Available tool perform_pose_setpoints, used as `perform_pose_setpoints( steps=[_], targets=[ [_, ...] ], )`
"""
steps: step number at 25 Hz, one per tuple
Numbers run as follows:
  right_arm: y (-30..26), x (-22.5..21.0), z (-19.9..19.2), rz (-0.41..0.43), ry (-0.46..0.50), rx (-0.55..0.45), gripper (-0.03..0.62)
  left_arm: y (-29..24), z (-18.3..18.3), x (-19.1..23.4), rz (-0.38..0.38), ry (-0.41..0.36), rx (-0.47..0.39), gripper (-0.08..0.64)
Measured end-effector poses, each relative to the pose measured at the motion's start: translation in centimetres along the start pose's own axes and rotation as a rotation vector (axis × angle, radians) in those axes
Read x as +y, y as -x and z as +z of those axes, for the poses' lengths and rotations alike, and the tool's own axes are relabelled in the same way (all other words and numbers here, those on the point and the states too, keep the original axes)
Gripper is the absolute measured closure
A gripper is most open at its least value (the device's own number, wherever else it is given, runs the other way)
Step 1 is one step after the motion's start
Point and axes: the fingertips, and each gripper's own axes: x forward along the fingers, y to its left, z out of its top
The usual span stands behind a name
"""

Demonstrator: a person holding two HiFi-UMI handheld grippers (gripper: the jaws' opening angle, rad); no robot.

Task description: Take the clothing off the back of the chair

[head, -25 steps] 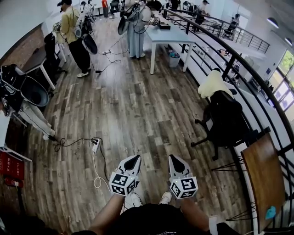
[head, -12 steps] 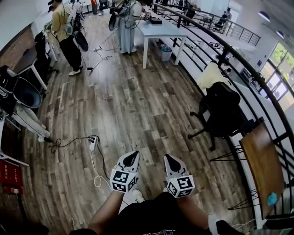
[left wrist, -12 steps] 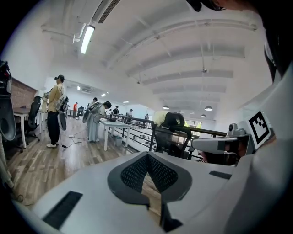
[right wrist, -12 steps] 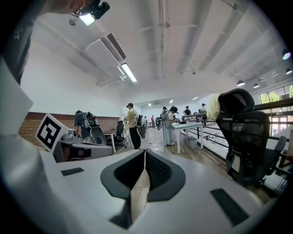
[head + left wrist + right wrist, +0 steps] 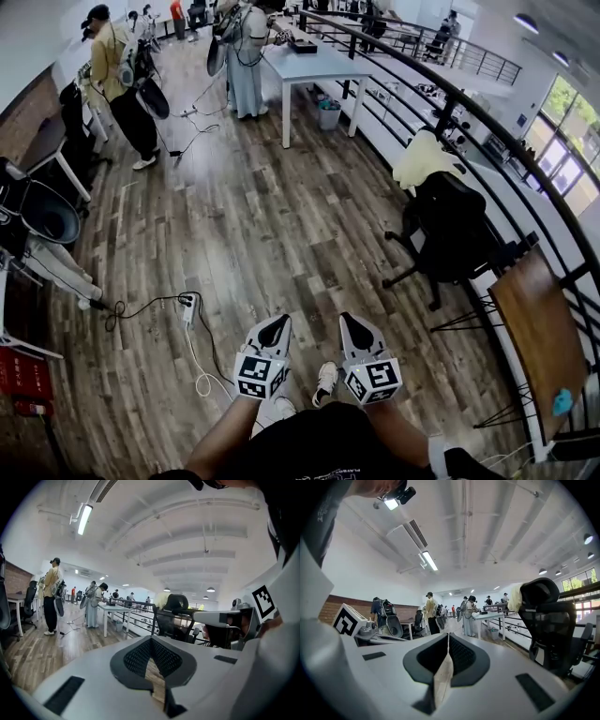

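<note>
A pale yellow garment (image 5: 422,159) hangs over the back of a black office chair (image 5: 455,234) by the railing, at the right of the head view. Both grippers are held low in front of the person, well short of the chair. My left gripper (image 5: 277,324) is shut with nothing in it, and so is my right gripper (image 5: 349,322). In the left gripper view the jaws (image 5: 151,640) meet, with the chair (image 5: 176,613) and garment (image 5: 161,601) ahead. In the right gripper view the shut gripper (image 5: 448,637) has the chair (image 5: 548,620) and garment (image 5: 515,597) to its right.
A power strip (image 5: 187,305) with a trailing cable lies on the wooden floor to the left. A white table (image 5: 314,67) and several people stand at the far end. A curved railing (image 5: 487,122) runs behind the chair. A wooden tabletop (image 5: 544,347) is at the right, a dark chair (image 5: 42,202) at the left.
The chair and white table have slid a little left in the head view. A shoe has come forward between the grippers. Both grippers stay shut and low.
</note>
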Motion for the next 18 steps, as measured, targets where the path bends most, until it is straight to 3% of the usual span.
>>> perform_pose_setpoints(
  steps=[11,18],
  targets=[
    [-4.6,-7.9,3.2,0.007,0.01,-0.023,0.571,-9.3,5.6,-2.6,-0.062,-0.003,-0.039,0.549],
    [-6.9,-12.5,4.1,0.028,-0.029,-0.04,0.571,-15.0,8.0,-3.7,-0.062,-0.026,-0.05,0.549]
  ],
)
